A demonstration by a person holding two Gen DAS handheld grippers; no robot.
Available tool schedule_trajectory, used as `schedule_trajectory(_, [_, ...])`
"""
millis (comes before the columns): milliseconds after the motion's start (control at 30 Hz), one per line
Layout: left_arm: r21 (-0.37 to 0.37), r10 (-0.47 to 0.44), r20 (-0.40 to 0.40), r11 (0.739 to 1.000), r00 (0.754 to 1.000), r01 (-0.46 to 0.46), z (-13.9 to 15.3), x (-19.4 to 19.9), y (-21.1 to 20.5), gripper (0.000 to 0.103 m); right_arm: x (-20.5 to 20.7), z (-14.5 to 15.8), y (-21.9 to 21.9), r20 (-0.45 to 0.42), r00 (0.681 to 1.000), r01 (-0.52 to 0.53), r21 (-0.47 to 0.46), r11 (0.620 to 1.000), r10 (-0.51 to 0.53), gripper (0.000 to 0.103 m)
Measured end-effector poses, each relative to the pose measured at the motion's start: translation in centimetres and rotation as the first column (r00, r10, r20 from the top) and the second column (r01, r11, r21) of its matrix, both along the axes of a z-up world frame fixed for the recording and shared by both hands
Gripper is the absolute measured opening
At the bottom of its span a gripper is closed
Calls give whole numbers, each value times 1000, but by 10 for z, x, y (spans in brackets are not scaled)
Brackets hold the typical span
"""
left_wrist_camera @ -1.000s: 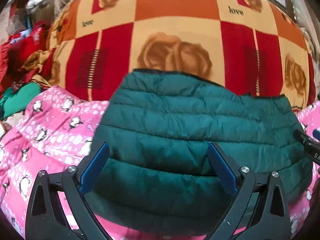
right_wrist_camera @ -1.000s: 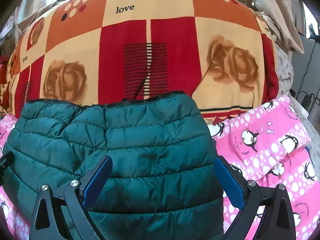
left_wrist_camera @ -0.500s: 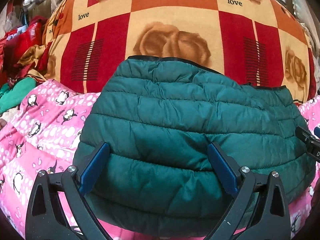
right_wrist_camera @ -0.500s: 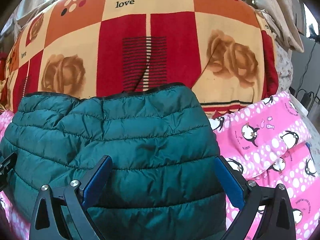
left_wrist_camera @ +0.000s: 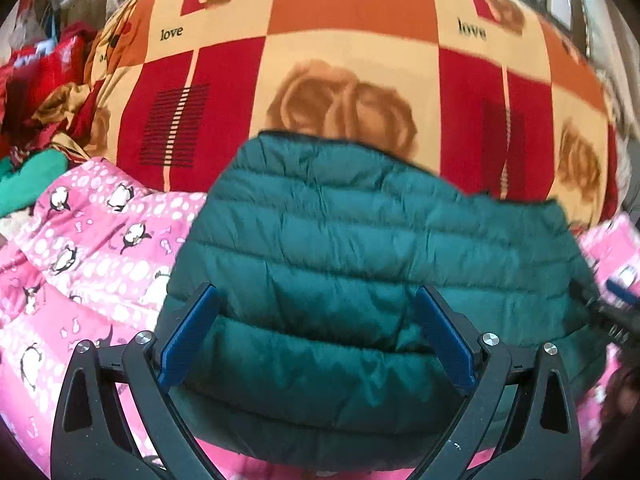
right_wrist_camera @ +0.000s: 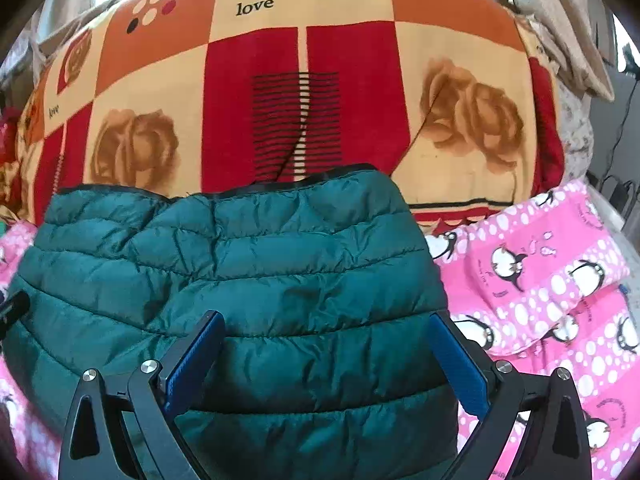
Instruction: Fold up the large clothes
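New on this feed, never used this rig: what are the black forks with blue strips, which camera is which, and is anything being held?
The forks are two handheld grippers with blue pads; each carries a camera that looks along its fingers. In the left wrist view the left gripper is open over a folded green puffer jacket. In the right wrist view the right gripper is open over the same jacket. Neither holds anything. The jacket lies on a pink penguin blanket, with a rose-print blanket behind.

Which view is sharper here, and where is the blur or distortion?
Right wrist view: sharper, quilt seams on the green jacket crisp. Left wrist view: soft motion blur over the jacket and rose blanket. Both: strong fisheye bulge, dark corners.
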State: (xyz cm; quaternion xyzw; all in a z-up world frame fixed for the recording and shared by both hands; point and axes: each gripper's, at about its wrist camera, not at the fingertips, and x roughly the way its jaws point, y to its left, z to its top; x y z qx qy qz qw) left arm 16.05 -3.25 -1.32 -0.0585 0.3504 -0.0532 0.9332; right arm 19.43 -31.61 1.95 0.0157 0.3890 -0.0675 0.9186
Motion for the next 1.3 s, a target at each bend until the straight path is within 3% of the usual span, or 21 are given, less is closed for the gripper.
schedule_trajectory(267, [-82,127,-58,988,990,-131,-1,16,45,99,-3,-1,-23,-1,1000,26,96,995,-26,100])
schedule_trajectory(367, [-86,119,-77,988,990,-126,-6,21,51,99,-1,-3,-26,-5,1000,5,145,989,-5,100])
schedule_trajectory(467, [-162,81,-137,981,987,-103,-15,32,64,99,5,-4,-32,-20,999,-34,213,976,39,100])
schedule_trajectory(567, [-307,19,-232,947,973,-91,-32,48,83,99,9,-6,-47,-32,998,-49,315,948,62,103])
schedule_trajectory(633, [-411,-33,-279,907,960,-88,-46,61,94,99,13,-8,-59,-36,997,-43,381,924,62,103])
schedule_trajectory(833, [-497,-101,-310,865,945,-70,-66,78,98,103,33,-25,-86,-86,995,-10,450,893,55,103])
schedule_trajectory(933, [-516,-125,-317,855,940,-60,-69,83,94,103,38,-47,-95,-169,984,33,469,883,53,103])
schedule_trajectory(1067, [-523,-146,-317,851,937,-44,-71,87,85,103,44,-72,-109,-224,970,68,612,788,90,103])
schedule_trajectory(1167, [-526,-144,-299,850,943,-37,-74,87,81,103,49,-84,-106,-202,965,15,679,734,166,103])
schedule_trajectory(1233, [-520,-148,-292,854,945,-27,-74,87,77,103,50,-98,-103,-179,964,5,752,660,196,103])
schedule_trajectory(1267, [-514,-151,-293,857,944,-22,-74,87,77,102,48,-99,-100,-163,968,-5,747,665,190,103])
schedule_trajectory(1300, [-512,-156,-289,859,944,-15,-73,86,76,95,47,-96,-96,-154,968,-21,735,677,198,96])
